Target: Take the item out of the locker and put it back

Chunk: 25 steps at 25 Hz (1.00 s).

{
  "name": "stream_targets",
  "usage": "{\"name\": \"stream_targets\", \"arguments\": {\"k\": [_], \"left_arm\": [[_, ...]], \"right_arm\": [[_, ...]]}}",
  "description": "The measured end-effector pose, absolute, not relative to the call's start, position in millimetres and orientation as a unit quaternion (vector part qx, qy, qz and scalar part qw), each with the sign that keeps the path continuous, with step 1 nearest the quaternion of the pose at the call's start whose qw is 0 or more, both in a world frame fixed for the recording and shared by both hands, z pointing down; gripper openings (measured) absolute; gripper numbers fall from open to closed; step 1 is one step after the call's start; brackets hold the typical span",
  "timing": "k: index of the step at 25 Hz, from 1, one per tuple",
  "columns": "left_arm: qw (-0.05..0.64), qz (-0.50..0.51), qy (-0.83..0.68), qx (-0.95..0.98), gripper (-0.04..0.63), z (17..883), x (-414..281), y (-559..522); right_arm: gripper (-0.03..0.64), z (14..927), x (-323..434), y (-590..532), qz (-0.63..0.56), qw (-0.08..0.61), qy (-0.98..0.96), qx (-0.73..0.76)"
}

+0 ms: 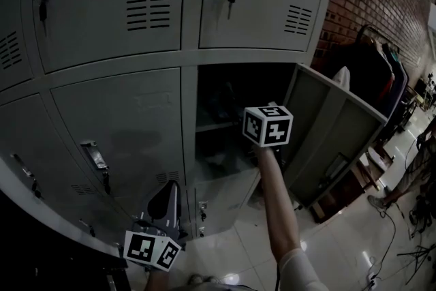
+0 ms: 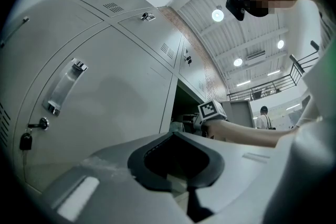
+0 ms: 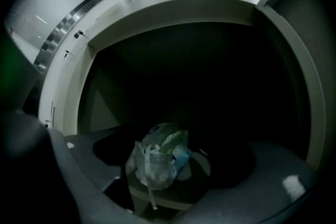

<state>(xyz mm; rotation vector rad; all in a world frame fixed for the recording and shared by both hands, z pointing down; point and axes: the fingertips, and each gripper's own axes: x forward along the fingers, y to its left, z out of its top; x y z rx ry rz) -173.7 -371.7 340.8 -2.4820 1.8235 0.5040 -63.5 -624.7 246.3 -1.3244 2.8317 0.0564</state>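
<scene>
1. Two grippers are in play. From the head view we see the right gripper (image 1: 268, 125) reaching level into the open compartment (image 1: 228, 95) of the grey locker bank, whose door (image 1: 334, 129) is swung out to the right. The left gripper (image 1: 163, 206) hangs low beside the closed doors, well apart from the action. From up here the compartment is too dark to pick anything out.

2. Over to the left gripper view. Its jaws meet at the tips with nothing between them, so it is closed and empty. Past them we catch the other arm stretched into the opening, with a closed door's handle (image 2: 65, 86) off to the left.

3. Now the right gripper view, and here is the story. A crumpled plastic bag (image 3: 160, 157) sits on a shelf (image 3: 157, 198) inside the compartment, framed between jaws that stand wide apart. Neither pad presses on it. We cannot tell whether the bag is level with the tips or just beyond them.

4. Our read is that the bag is in the locker and free of any grip. This is either the reach before the take-out or the let-go after the return, and we can't say which from here. A pick would call for easing forward, closing on the bag's bunched top and drawing straight back clear of the frame. If it is the return, a clean, level retreat is all that's needed.
</scene>
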Motion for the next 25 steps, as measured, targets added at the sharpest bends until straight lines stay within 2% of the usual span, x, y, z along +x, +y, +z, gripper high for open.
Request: {"name": "stream_targets", "arguments": {"k": [3,8,9,10,11,20,25], "left_arm": [[0.012,0.161,0.582,-0.797,0.005,340,-172,-370],[0.008,0.156,0.582,-0.798,0.005,342,-172,-372],[0.007,0.156,0.582,-0.798,0.005,342,-171,-372],[0.007,0.157,0.583,-0.797,0.005,341,-171,-370],[0.008,0.158,0.583,-0.797,0.005,340,-170,-369],[0.053,0.161,0.570,-0.804,0.005,319,-160,-340],[0.035,0.150,0.568,-0.808,0.005,343,-155,-337]], "right_arm": [[0.417,239,-56,-611,0.012,0.034,0.907,-0.420],[0.397,194,-43,-547,0.030,0.131,0.916,-0.379],[0.325,187,-41,-530,0.041,0.147,0.917,-0.368],[0.106,183,-38,-511,0.052,0.163,0.919,-0.355],[0.002,181,-34,-492,0.060,0.179,0.921,-0.342],[0.002,244,3,-341,0.132,0.223,0.897,-0.359],[0.002,337,12,-338,0.031,0.180,0.903,-0.389]]}}
